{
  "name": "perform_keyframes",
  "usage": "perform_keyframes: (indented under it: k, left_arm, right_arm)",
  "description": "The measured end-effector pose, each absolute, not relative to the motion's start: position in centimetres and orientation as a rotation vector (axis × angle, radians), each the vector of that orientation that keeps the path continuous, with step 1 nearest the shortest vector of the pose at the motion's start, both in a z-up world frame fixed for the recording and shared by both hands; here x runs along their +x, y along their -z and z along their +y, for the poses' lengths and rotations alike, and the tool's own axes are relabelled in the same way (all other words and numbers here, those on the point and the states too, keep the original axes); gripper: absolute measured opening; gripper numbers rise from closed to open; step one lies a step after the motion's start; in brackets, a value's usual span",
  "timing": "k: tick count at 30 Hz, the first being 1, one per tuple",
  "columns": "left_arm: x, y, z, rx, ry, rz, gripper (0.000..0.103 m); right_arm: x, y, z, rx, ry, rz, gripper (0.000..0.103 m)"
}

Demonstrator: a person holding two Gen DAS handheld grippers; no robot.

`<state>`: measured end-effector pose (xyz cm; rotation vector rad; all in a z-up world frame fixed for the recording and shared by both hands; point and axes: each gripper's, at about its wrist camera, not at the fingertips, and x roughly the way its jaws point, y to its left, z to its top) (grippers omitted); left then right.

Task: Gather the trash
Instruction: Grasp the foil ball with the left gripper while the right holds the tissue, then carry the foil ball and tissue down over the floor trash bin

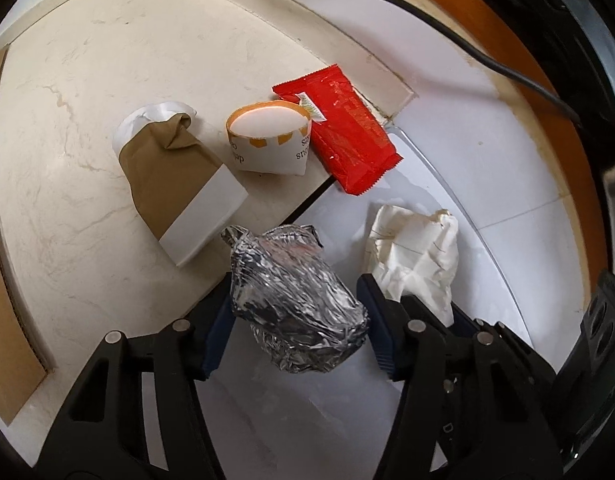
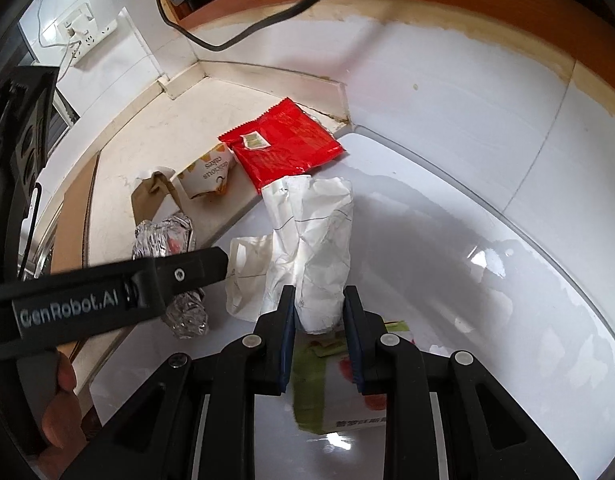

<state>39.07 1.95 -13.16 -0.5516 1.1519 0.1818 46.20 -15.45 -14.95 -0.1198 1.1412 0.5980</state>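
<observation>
The left gripper (image 1: 297,308) points steeply down with a crumpled foil wad (image 1: 295,300) between its blue pads (image 1: 377,332) — both pads sit against the wad's sides, jaws about half apart, so it grips the foil. In the right wrist view the same wad (image 2: 175,276) shows at 9 o'clock, partly behind the left gripper's black arm.

The right gripper (image 2: 319,312) has its jaws narrow, clamped on the lower end of a crumpled white paper (image 2: 311,236) that stands up from the pads toward 12 o'clock. In the left view that paper (image 1: 415,248) lies at 3 o'clock of the foil.

The other trash sits on a cream stone ledge (image 1: 67,128) beside a white glossy surface (image 2: 487,240):
- a brown-and-white paper bag (image 1: 179,184) at 10 o'clock of the foil, lying on its side
- a white paper cup (image 1: 267,140) with orange marks at 12 o'clock, just beside the bag
- a red wrapper (image 1: 343,136) at 1 o'clock, touching the cup — its lower end overhangs the ledge

A printed green-and-white pack (image 2: 327,392) lies under the right gripper's fingers. A black cable (image 2: 243,36) runs along the wall at 12 o'clock.
</observation>
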Motion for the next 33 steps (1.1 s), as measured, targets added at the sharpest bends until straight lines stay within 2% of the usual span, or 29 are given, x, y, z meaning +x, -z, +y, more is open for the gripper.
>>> perform_keyframes:
  k: [10,19,26,33]
  left_arm:
    - [36.4,11.9,2.6,-0.547,-0.117,1.136,0.054]
    - [30.8,7.9,3.4,-0.523,0.045,1.064,0.054]
    - [25.0,5.6,4.7,-0.466,0.224,1.024,0.054]
    - [18.6,5.2,6.6,-0.366,0.332,1.042,0.054]
  right_arm:
    - [43.9,13.2,-15.7,-0.117,-0.589,1.106,0.022]
    - [39.3,10.0,-17.3,-0.069,-0.553,1.055,0.021]
    - [31.6,8.0,-17.6,-0.065,-0.462,1.01,0.021]
    - [19.9,7.3,-16.5,0.043,-0.346,0.968,0.021]
